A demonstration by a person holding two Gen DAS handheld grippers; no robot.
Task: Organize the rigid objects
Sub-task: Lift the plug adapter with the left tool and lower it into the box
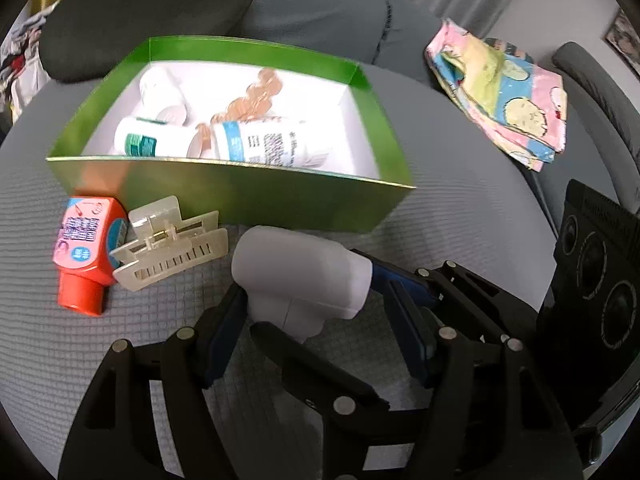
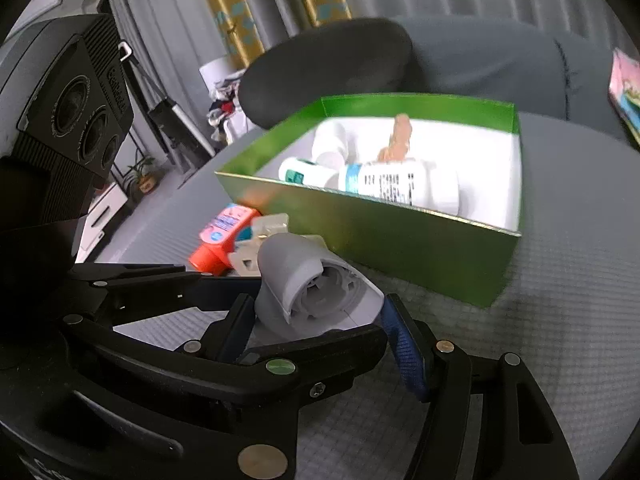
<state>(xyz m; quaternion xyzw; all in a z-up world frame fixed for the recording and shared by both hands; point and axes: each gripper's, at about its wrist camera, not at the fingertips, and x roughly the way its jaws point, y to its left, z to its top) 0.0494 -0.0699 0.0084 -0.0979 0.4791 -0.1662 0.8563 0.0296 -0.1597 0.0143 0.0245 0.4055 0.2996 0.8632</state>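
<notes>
Bearing illegible blurred print, white bottle [image 1: 264, 146] inside green box [image 1: 240, 196].

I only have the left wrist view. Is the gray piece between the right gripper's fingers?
Observer: Yes. In the right wrist view the right gripper has the gray piece between its fingers, with the blue pad against one side.
Operator: What does the piece's far end look like? I only see a smooth shell.
Observer: That end is open and hollow, with ribs inside.
Operator: Anything off beyond the box's left side?
Observer: Past the box, in the background, a small plant stands on a white cabinet.
</notes>
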